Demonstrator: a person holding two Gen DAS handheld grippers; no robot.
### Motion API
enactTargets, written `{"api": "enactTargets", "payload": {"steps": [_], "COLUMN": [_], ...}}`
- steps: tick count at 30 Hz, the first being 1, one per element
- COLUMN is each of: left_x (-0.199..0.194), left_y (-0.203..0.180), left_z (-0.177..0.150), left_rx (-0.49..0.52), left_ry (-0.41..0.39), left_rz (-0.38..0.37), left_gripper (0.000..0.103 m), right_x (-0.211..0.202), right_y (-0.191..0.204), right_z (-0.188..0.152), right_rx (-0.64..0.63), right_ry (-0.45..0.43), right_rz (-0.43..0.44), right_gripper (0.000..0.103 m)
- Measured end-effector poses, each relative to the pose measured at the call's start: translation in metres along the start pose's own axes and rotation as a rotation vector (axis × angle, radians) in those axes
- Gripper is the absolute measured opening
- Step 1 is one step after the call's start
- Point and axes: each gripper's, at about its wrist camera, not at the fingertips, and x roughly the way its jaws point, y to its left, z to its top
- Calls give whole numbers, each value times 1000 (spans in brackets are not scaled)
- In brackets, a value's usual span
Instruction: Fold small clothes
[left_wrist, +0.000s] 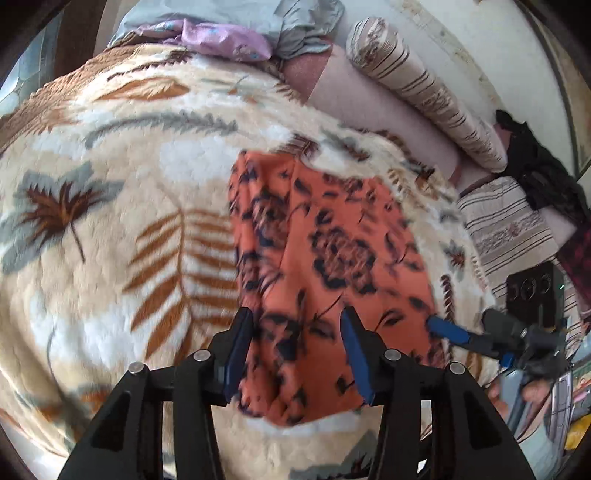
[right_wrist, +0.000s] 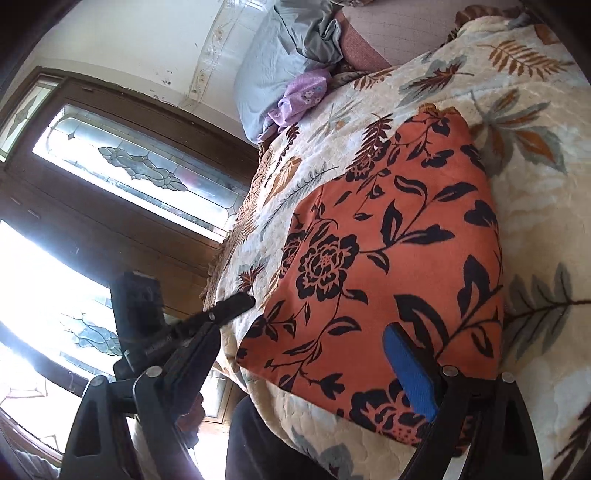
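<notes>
Both tools (left_wrist: 297, 349) (right_wrist: 325, 347) spread wide over orange garment (left_wrist: 325, 266) (right_wrist: 384, 251).

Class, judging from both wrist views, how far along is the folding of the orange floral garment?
Done: the orange floral garment lies flat on the leaf-print blanket as a compact rectangle, apparently already folded over. In hand: nothing; the left tongs and right tongs are open at its near edge. Left: possibly another fold.

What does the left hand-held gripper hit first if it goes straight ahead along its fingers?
Most likely the orange floral garment. The left hand-held gripper stands open with that cloth directly between and beyond its fingers, lying on the leaf-print blanket. How far above the cloth it is cannot be told.
</notes>
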Motion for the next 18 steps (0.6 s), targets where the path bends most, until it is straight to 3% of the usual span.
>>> {"api": "enactTargets", "payload": {"steps": [1, 5, 9, 13, 18], "left_x": [10, -3, -21, -33, -31], "left_y": [7, 10, -15, -36, -48], "left_z": [-10, -16, -10, -4, 5], "left_rx": [-20, -98, -22, 47, 80], "left_ry": [35, -17, -63, -140, -157], "left_rz": [49, 16, 73, 171, 198], "left_gripper": [41, 40, 48, 68, 70], "right_x": [2, -9, -29, -51, -76], "right_y": [-8, -10, -3, -15, -41], "right_z": [-2, -5, -6, -11, -17], "right_rx": [22, 52, 22, 53, 116], "right_ry": [9, -16, -62, -105, -139], "right_rz": [-15, 12, 12, -13, -57], "right_gripper": [91, 91, 91, 91, 91]}}
